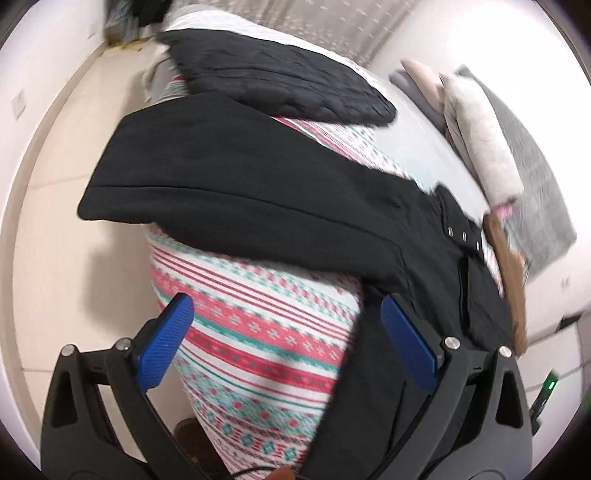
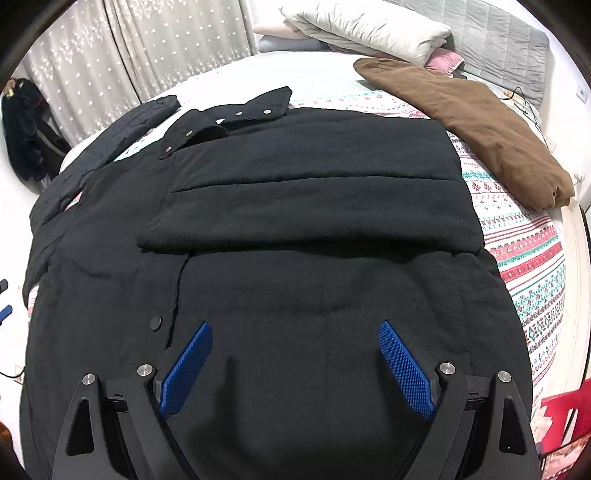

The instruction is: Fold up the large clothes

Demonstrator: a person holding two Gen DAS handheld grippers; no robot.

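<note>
The black padded coat [image 2: 295, 229] lies spread flat on the bed [image 2: 528, 266], front up. One sleeve [image 2: 314, 199] is already laid across the chest, which I take as the first fold, done to narrow the garment. The collar [image 2: 229, 118], with its metal snaps, points toward 11 o'clock in the right wrist view. The other sleeve [image 1: 229, 177] runs out toward 9 o'clock in the left wrist view and overhangs the bed edge, so it is probably the next part to bring in.

The right hand-held gripper [image 2: 295, 365] hovers over the lower body of the coat at 6 o'clock, jaws spread wide and holding nothing. The left hand-held gripper [image 1: 284, 347] is likewise wide open and empty, above the patterned bedspread [image 1: 258, 332] just beside the coat's side edge, well placed to reach the loose sleeve.

Farther out, a second dark garment [image 1: 280, 81] lies at 12 o'clock in the left view. A brown garment [image 2: 476, 125] rests at 2 o'clock in the right view, beside folded bedding [image 2: 369, 29] at the head of the bed. Curtains [image 2: 147, 55] hang at 10 o'clock.

No brand, label or readable writing shows anywhere.
</note>
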